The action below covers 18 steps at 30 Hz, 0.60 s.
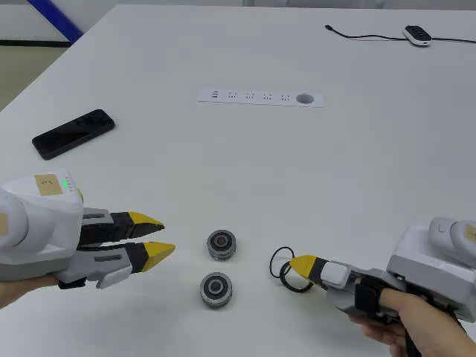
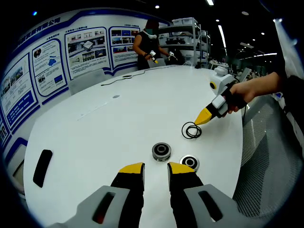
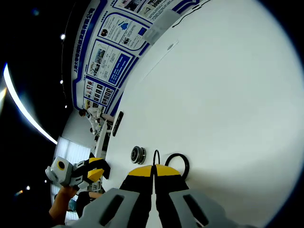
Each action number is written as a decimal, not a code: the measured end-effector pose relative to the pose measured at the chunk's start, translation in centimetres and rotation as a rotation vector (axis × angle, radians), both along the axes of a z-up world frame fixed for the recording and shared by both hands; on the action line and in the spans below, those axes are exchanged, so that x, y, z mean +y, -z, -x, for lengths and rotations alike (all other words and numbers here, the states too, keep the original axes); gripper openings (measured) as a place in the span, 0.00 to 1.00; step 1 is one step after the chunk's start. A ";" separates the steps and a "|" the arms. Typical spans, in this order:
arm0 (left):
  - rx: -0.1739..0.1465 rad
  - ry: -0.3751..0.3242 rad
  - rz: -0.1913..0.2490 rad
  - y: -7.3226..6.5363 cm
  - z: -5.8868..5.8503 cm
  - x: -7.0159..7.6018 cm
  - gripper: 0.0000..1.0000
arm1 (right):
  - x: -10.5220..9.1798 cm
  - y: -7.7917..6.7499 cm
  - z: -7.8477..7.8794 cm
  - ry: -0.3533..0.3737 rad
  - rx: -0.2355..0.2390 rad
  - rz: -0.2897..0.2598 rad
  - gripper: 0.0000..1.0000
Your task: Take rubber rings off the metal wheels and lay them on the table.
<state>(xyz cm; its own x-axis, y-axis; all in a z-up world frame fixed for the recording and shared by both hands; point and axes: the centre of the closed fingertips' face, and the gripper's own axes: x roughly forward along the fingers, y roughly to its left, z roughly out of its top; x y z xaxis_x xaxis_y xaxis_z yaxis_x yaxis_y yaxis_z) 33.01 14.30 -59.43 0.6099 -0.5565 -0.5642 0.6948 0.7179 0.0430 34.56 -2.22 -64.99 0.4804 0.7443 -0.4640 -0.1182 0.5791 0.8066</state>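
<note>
Right hand-held gripper is pinching its jaws together on a black ring lying on the desk just right of the far wheel and near wheel; left hand-held gripper is hovering left of them, jaws slightly apart

Head view: bright, even overhead light. White table near blown out, no hard glare. Soft, faint shadows under wheels. Thin ring crisp, focus sharp, edges barely bent.
Left gripper view: heavy fisheye bend. Ceiling lights show as streaks and dots, room behind dim, table evenly lit.
Right gripper view: rolled, table overexposed. Light strip smeared into arc. Posters small and soft.
</note>
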 end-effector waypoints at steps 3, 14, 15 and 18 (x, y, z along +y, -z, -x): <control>-0.001 -0.001 -0.001 0.0 0.3 0.0 0.20 | -0.7 0.4 0.3 0.013 0.012 0.013 0.02; -0.005 -0.020 0.010 -0.2 0.9 0.3 0.20 | -2.0 1.3 0.3 0.056 0.030 0.043 0.02; -0.007 -0.024 0.012 -0.2 0.9 0.3 0.20 | -2.0 1.3 0.3 0.055 0.025 0.050 0.02; -0.008 -0.030 0.014 -0.2 1.0 0.5 0.19 | -2.1 1.4 0.3 0.056 0.020 0.066 0.05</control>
<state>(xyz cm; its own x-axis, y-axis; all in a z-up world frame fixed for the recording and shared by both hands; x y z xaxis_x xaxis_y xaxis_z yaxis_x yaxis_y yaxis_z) 32.06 14.81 -59.24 0.6309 -0.5459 -0.5514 0.6730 0.7387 0.0386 34.25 -4.31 -66.40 0.5107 0.6842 -0.5207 -0.0689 0.6362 0.7684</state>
